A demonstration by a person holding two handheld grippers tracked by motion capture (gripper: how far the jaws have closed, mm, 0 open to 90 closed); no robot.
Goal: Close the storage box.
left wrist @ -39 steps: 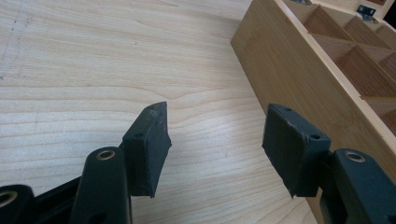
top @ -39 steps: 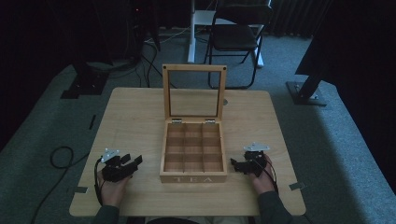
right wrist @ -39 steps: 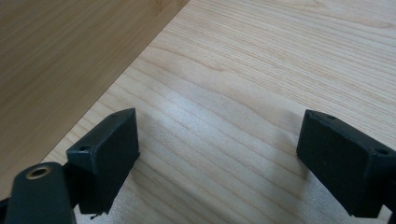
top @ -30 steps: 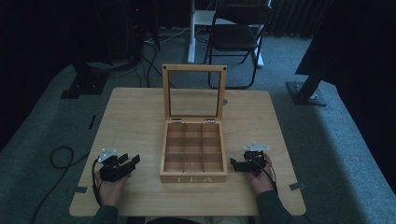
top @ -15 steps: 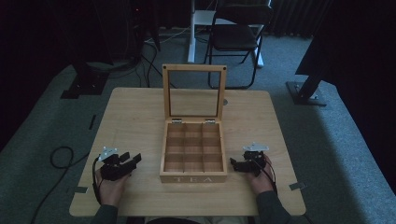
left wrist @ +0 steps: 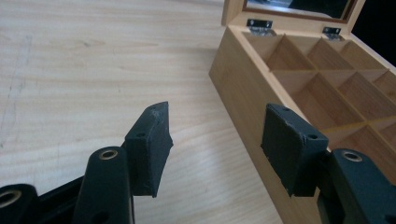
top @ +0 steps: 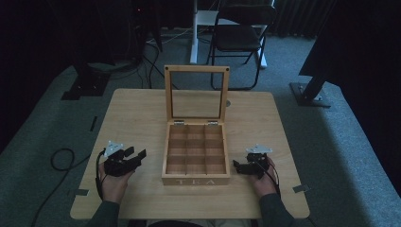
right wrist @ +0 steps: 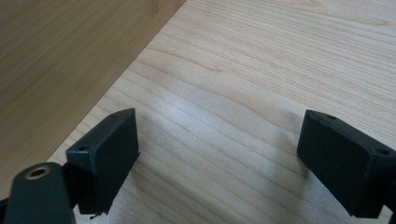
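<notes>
A: Your left gripper [top: 134,157] sits at the table's left, near the front edge, its black jaws wide apart with nothing between them. They have just been closing a little, yet the gap is large.

B: And in the left gripper view?

A: There your left gripper [left wrist: 215,140] looks along the pale wooden table [left wrist: 93,60] at the left wall of the light wooden tea box with its grid of compartments [left wrist: 243,84]. The box stands just beside the right-hand jaw, apart from it as far as you can tell.

B: Where does the box stand overall?

A: In the middle of the table [top: 132,113], the tea box [top: 195,178] has its glass-paned lid standing upright at the back, and the word TEA shows on its front wall. The compartments look bare.

B: And your other hand?

A: Your right gripper [top: 237,166] rests on the table just right of the box, pointing at its right wall. In the right gripper view your right gripper [right wrist: 217,154] holds nothing: the jaws gape over bare tabletop [right wrist: 280,70], with the box wall [right wrist: 60,60] rising at the upper left.
</notes>
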